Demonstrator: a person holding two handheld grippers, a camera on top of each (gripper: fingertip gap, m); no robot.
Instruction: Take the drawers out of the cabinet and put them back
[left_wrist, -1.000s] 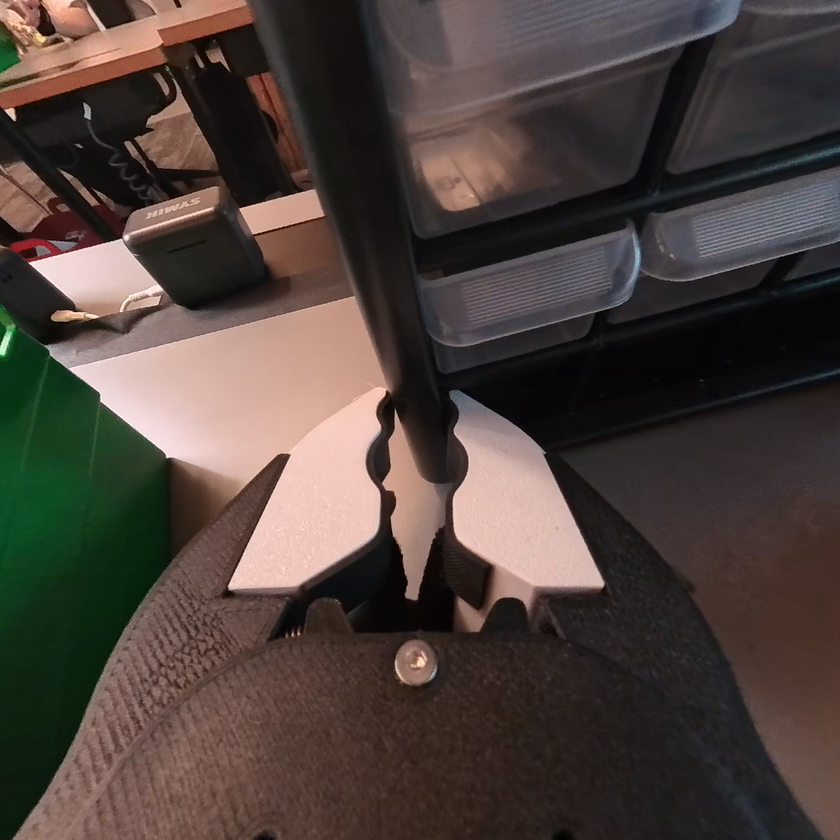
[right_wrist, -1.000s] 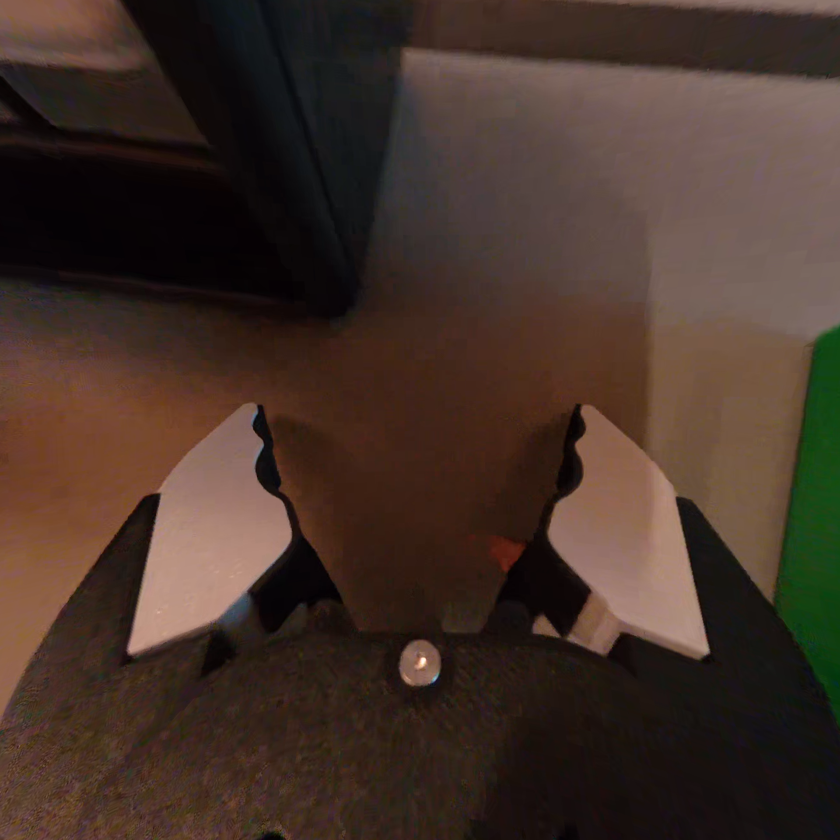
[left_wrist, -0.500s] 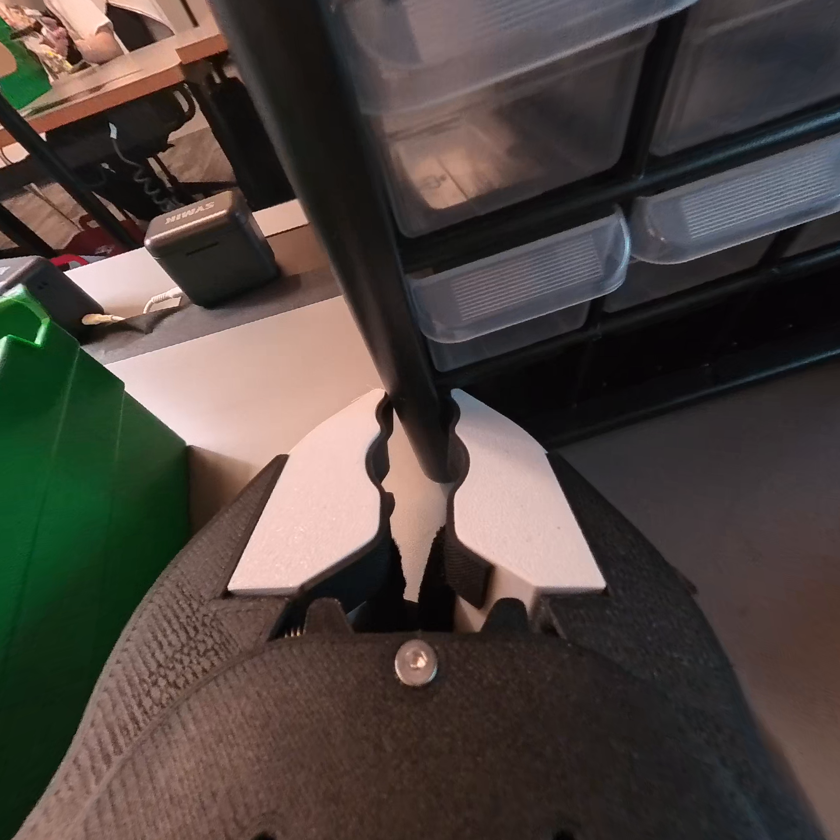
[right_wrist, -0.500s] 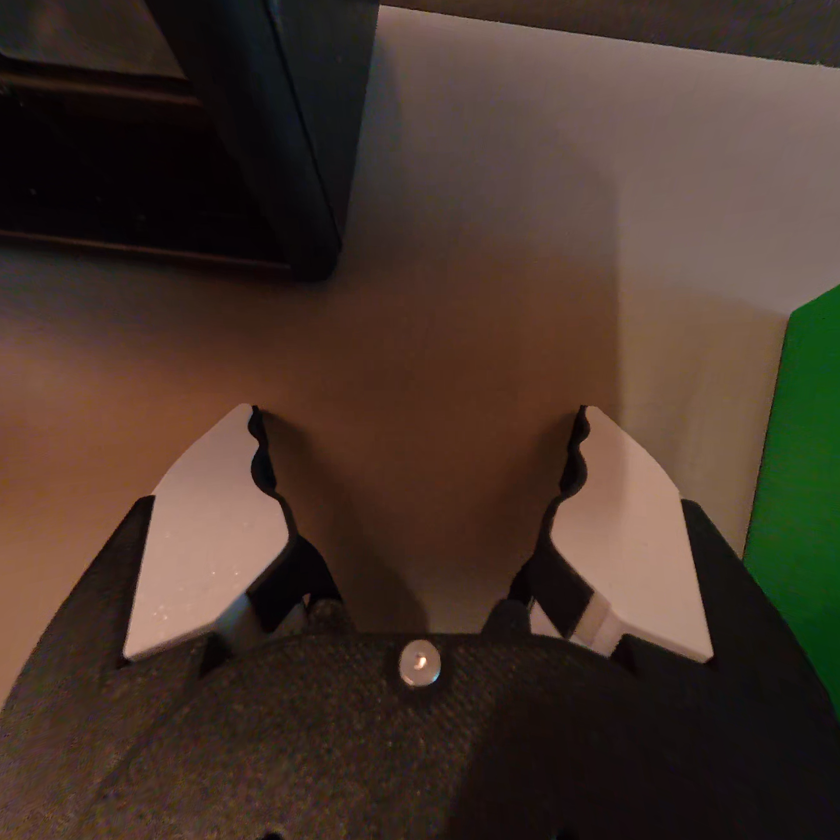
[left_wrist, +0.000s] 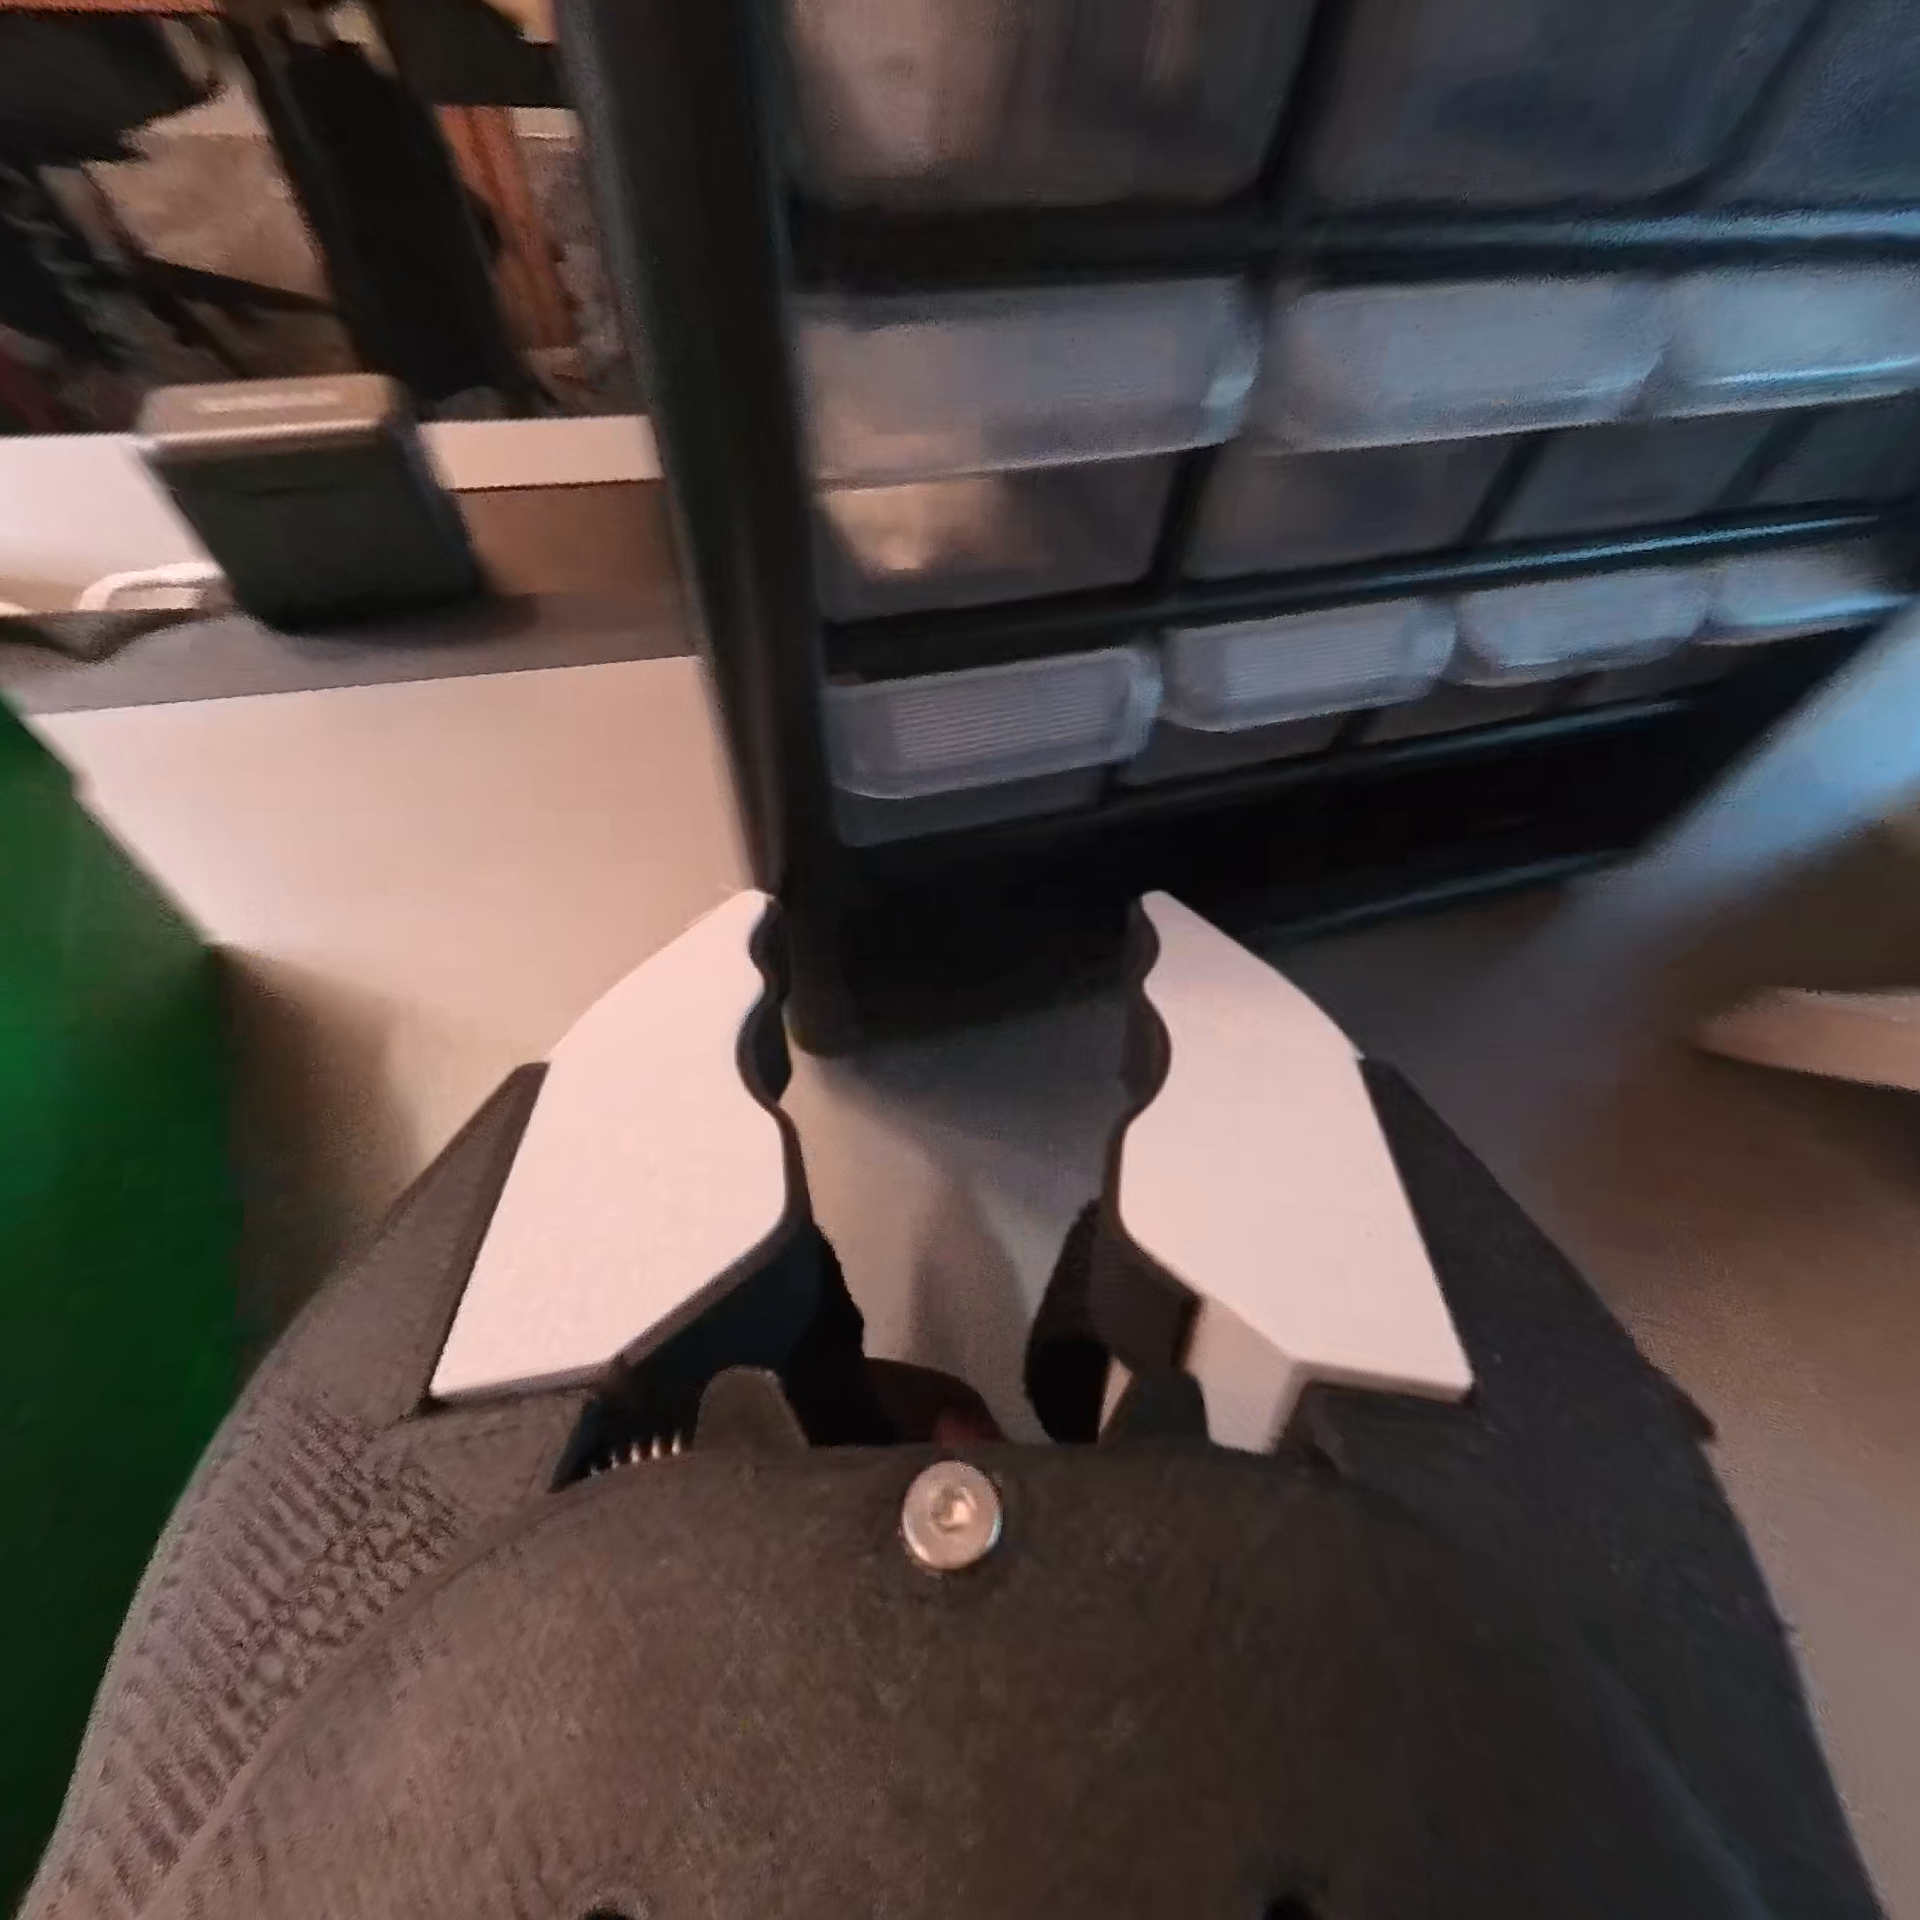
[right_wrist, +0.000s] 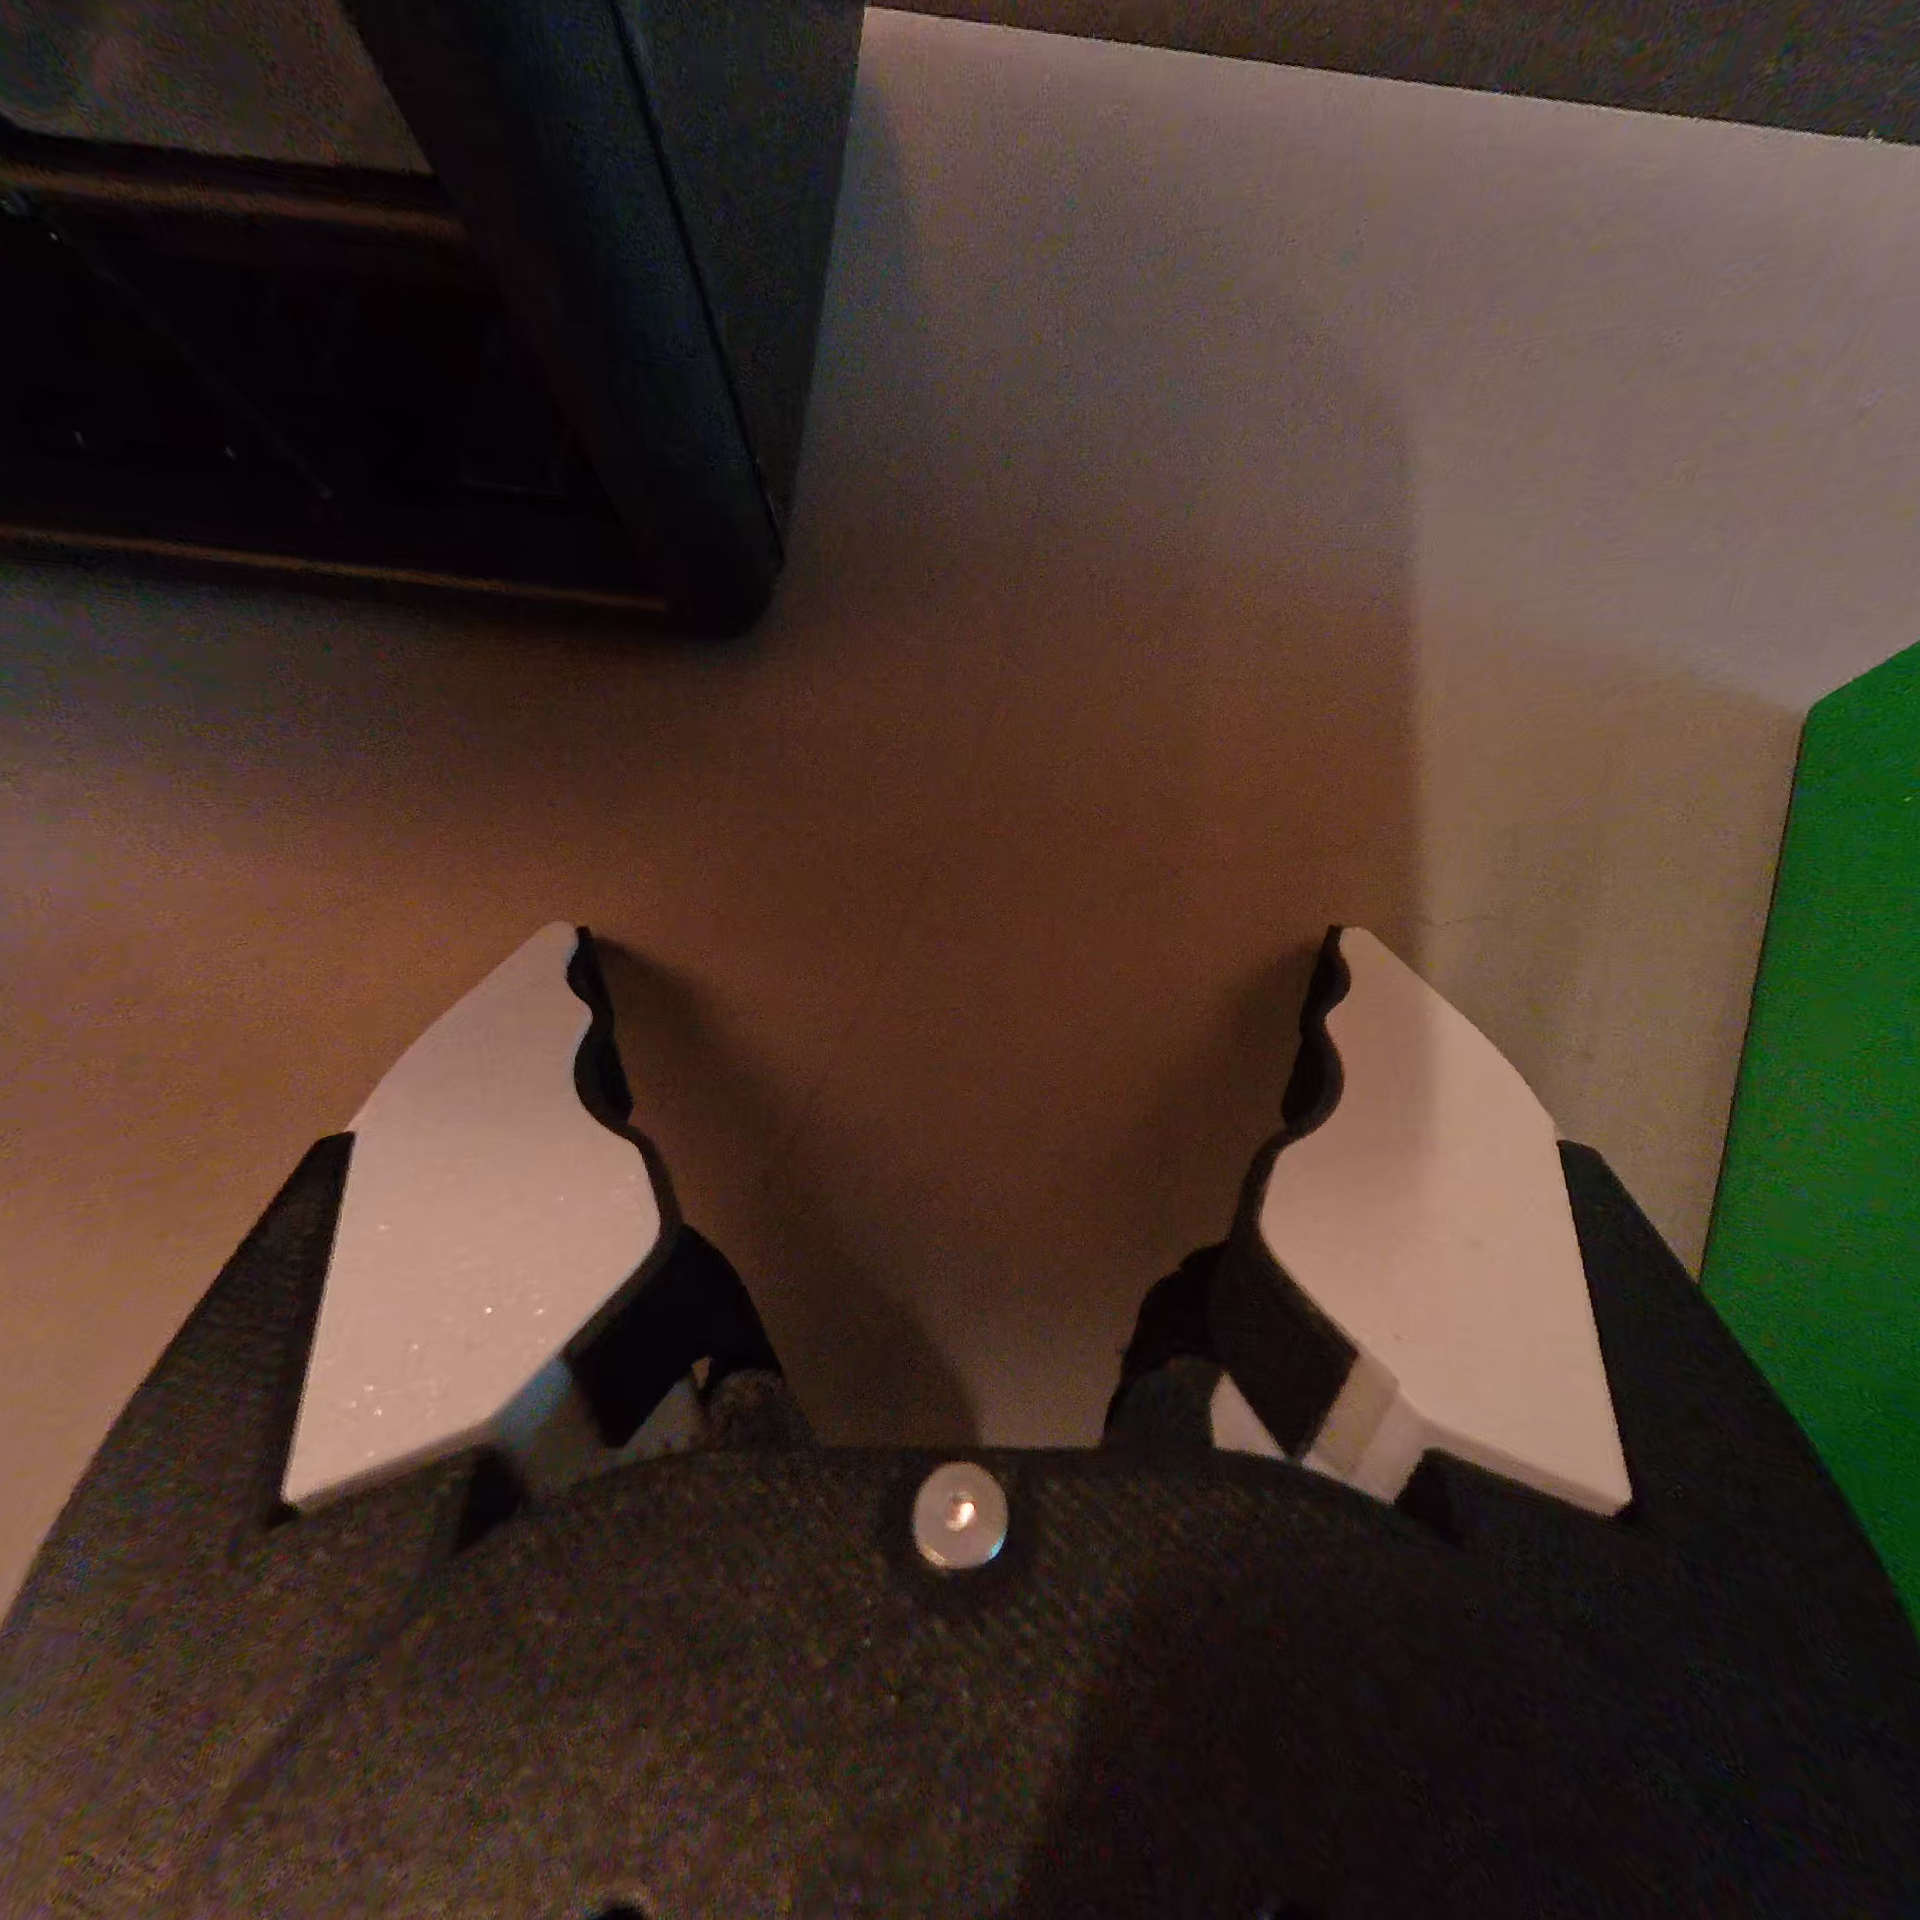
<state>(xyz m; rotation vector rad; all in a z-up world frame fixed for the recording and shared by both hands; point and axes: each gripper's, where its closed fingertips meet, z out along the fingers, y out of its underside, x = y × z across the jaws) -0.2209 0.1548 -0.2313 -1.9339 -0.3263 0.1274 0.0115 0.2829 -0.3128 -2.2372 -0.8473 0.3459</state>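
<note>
The black cabinet (left_wrist: 727, 520) stands on the table, blurred in the left wrist view, with several clear plastic drawers (left_wrist: 987, 717) in its rows and a dark empty bottom row (left_wrist: 1299, 842). My left gripper (left_wrist: 956, 925) is open and empty, its jaws on either side of the cabinet's lower left front corner without holding it. In the right wrist view the cabinet's lower right corner (right_wrist: 644, 343) lies up and to the left. My right gripper (right_wrist: 956, 956) is open and empty over the bare table, below and right of that corner.
A green box (left_wrist: 83, 1039) stands at the far left and another green object (right_wrist: 1849, 1039) at the right edge. A black box (left_wrist: 301, 499) sits behind on the pale table (left_wrist: 416, 810). A blurred pale shape (left_wrist: 1714, 862) crosses the right side.
My left gripper has opened and let go of the cabinet's left front edge, and its view has swung and blurred. My right gripper stays open and has barely moved.
</note>
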